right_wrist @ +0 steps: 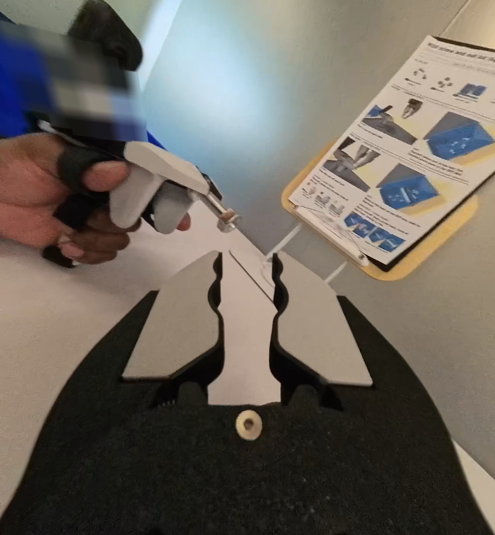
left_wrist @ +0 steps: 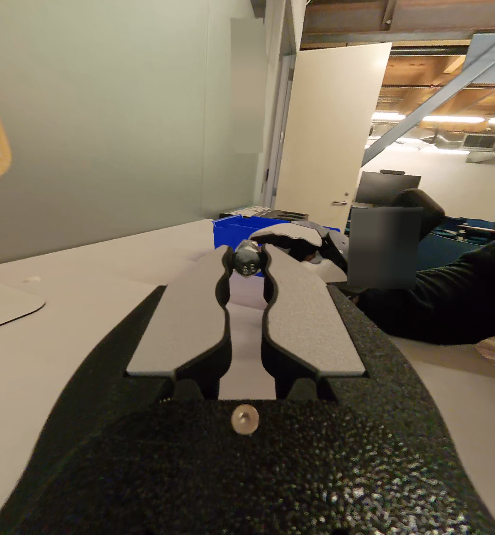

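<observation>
A steel hex bolt (left_wrist: 246,262) with a nut (right_wrist: 226,222) on its far end sits pinched by its head at the left gripper (left_wrist: 246,260) tips. At two o'clock the right gripper (right_wrist: 246,260) stands spread and empty, apart from the nut. A blue bin (left_wrist: 228,234) waits behind at twelve.

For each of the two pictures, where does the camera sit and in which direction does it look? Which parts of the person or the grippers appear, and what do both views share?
Left wrist view: sits on the left gripper, looking along its fingers, shut on a metal bolt, toward a blue bin; the right gripper and a dark sleeve show.
Right wrist view: sits on the open right gripper, facing a wall and an instruction sheet; a hand holds the left gripper.
Shared: the bolt, both grippers, the white table.
</observation>
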A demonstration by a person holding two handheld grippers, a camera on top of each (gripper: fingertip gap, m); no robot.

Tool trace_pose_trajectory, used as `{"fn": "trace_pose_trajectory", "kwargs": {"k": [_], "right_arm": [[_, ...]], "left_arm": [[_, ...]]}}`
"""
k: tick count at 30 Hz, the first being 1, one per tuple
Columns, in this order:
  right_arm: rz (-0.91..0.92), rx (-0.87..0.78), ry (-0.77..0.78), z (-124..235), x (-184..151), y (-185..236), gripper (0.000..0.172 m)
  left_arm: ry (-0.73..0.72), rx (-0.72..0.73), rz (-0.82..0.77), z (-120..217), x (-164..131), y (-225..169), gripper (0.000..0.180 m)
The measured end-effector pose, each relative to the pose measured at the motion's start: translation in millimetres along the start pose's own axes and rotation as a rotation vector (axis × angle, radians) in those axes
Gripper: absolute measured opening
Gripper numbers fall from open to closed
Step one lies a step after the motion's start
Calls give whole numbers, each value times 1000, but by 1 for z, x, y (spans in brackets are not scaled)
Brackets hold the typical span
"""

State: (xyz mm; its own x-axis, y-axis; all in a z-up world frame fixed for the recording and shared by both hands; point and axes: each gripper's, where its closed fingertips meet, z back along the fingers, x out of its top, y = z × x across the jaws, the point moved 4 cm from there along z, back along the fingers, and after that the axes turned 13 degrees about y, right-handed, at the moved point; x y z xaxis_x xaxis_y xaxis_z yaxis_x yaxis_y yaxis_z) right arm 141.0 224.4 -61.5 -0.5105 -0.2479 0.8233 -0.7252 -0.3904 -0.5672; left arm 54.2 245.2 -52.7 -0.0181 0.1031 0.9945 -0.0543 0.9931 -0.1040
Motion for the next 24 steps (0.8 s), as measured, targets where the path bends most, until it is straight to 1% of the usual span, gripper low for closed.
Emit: {"fn": "trace_pose_trajectory", "kwargs": {"k": [2, 7, 11, 13, 16, 17, 20, 24], "right_arm": [[13, -85, 35, 0, -5, -10, 30], [-32, -202, 109, 2, -19, -29, 30], [-25, -250, 143, 7, -21, -31, 28], [-24, -247, 148, 12, -18, -25, 22], [-60, -207, 114, 25, -6, -9, 3], [-82, -185, 104, 29, -2, -3, 0], [-160, -130, 81, 41, 11, 14, 0], [-319, -60, 85, 58, 26, 34, 0]], "left_arm": [[-6, 24, -15, 0, 0, 0, 18], [-5, 100, -73, 1, 0, -2, 18], [-8, 110, -79, 7, -1, -16, 17], [-14, 110, -65, 12, -1, -27, 18], [-3, 118, -52, 18, -4, -46, 18], [7, 123, -52, 21, -5, -53, 18], [38, 148, -27, 29, -9, -74, 18], [31, 151, 19, 41, -12, -105, 18]]}}
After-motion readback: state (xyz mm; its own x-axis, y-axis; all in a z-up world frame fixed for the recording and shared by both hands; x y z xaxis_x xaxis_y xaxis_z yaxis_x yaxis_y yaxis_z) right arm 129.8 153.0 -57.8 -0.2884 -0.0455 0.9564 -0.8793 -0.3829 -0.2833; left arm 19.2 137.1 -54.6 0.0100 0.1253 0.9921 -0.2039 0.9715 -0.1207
